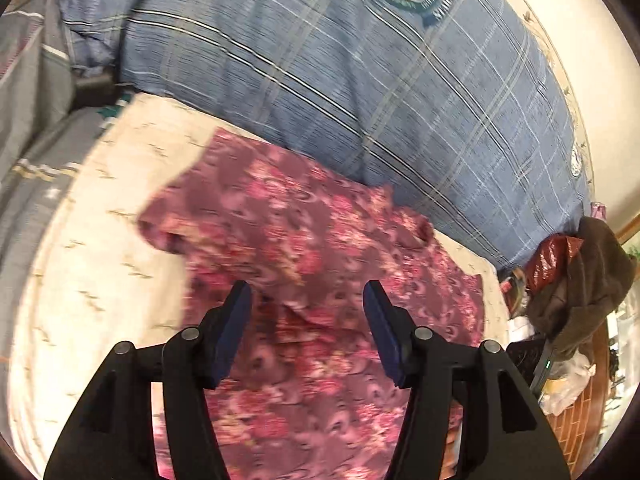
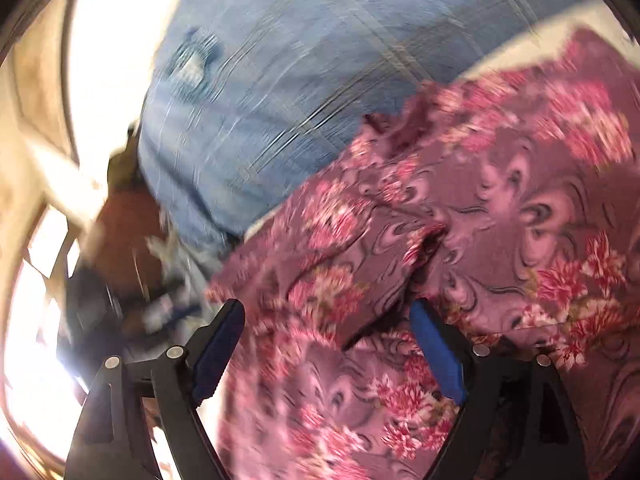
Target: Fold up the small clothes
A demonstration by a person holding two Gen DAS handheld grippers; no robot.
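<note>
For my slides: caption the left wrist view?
Open left gripper above a floral garment on a cream sheet, blue plaid pillow behind.

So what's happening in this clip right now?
A person with a gripper in each hand is folding a floral garment spread on a cream sheet, beside a blue plaid pillow. The left gripper and right gripper both hang open over the cloth, holding nothing. Both views are blurred, so how far the fold has got is unclear.
</note>
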